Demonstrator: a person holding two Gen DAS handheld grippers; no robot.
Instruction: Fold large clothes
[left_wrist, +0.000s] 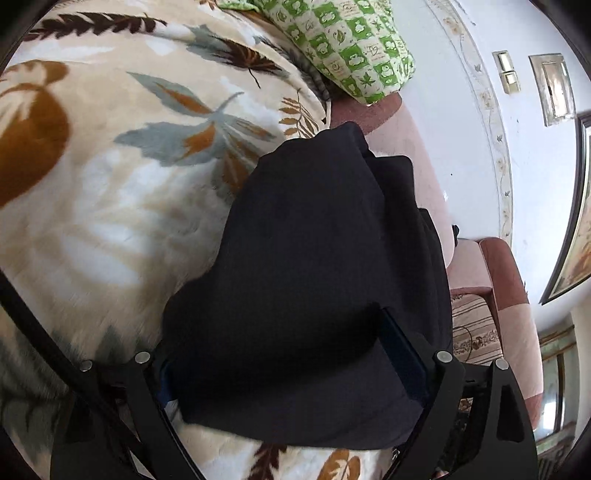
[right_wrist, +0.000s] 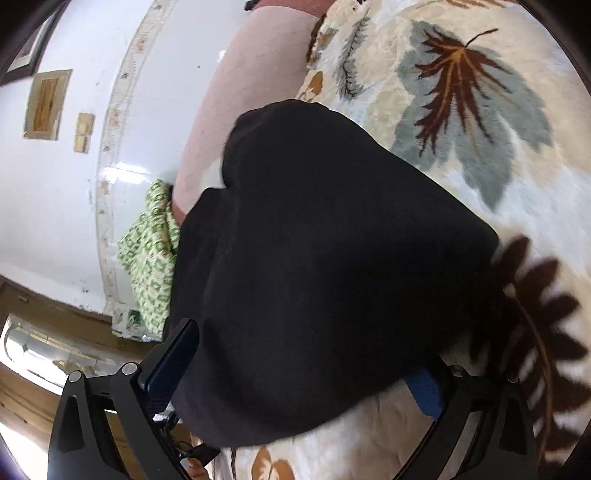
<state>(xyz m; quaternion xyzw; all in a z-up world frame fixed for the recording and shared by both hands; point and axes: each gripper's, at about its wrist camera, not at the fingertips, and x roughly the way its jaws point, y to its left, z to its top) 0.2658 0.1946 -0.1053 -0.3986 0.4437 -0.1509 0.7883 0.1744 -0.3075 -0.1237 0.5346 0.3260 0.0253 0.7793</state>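
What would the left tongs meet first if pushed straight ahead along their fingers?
The dark garment: it already fills the space between the left tongs and stretches ahead. Beyond it probably comes the leaf-patterned blanket, though depth is unclear.

**Two wrist fisheyes, close over one dark garment**

Left wrist view: mounted behind the left gripper (left_wrist: 295, 354), looking forward along its fingers, very near the black garment (left_wrist: 314, 266), which fills the centre. Leaf-print blanket (left_wrist: 110, 184) to the left, white wall (left_wrist: 461, 129) to the right.

Right wrist view: mounted behind the right gripper (right_wrist: 299, 369), likewise pressed close to the black garment (right_wrist: 325, 258). Mirrored layout: white wall (right_wrist: 74, 221) left, leaf-print blanket (right_wrist: 480, 110) right.

Shared by both: garment, blanket, wall, and green checked cloth (left_wrist: 351, 48) (right_wrist: 151, 258).
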